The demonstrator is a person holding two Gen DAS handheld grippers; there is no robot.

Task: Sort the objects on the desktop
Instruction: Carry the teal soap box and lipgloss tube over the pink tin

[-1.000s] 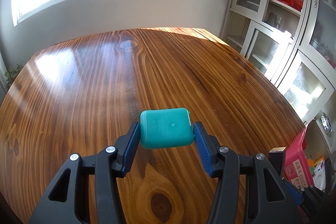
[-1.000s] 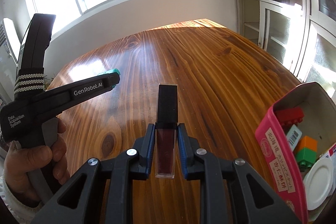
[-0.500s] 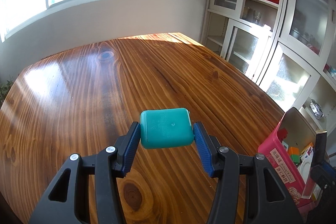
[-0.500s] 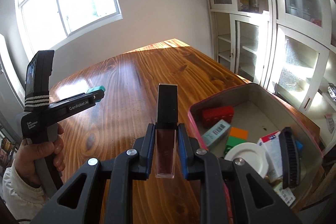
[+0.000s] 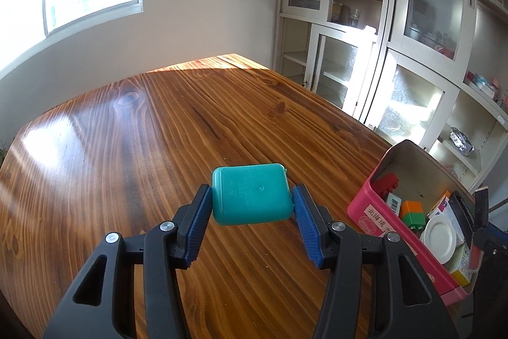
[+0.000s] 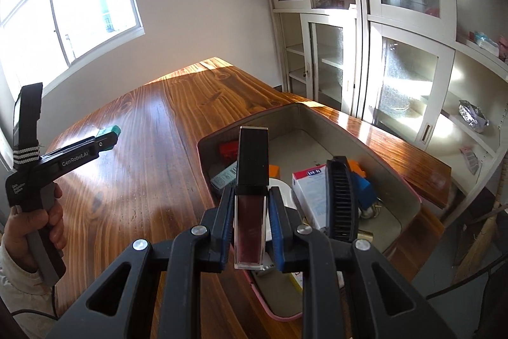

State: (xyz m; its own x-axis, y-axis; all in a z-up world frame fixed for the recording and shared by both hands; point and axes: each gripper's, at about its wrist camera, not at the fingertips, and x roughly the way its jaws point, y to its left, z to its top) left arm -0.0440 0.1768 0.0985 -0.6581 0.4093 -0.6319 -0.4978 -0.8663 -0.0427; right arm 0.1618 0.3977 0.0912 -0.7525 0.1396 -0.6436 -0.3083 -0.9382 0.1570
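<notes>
My left gripper [image 5: 251,203] is shut on a flat teal plastic case [image 5: 251,193], held in the air over the wooden table [image 5: 158,129]. My right gripper [image 6: 250,205] is shut on a dark red lip gloss tube [image 6: 250,193] with a black cap, hovering above the near left corner of the pink tin box [image 6: 393,180]. The same pink tin box [image 5: 374,212] sits to the right of the teal case in the left wrist view. In the right wrist view the left gripper [image 6: 109,137] shows at the left, held by a hand [image 6: 35,221].
The tin holds a red brick [image 6: 229,149], a black comb [image 6: 339,196], a white carton [image 6: 312,189], a white round lid [image 5: 439,237] and orange and green bricks [image 5: 412,213]. White glass-door cabinets [image 6: 381,37] stand beyond the table's right edge.
Both grippers have swung to the right with their objects still held. The pink tin has come into view for the left gripper, and the right gripper now hangs over it.
</notes>
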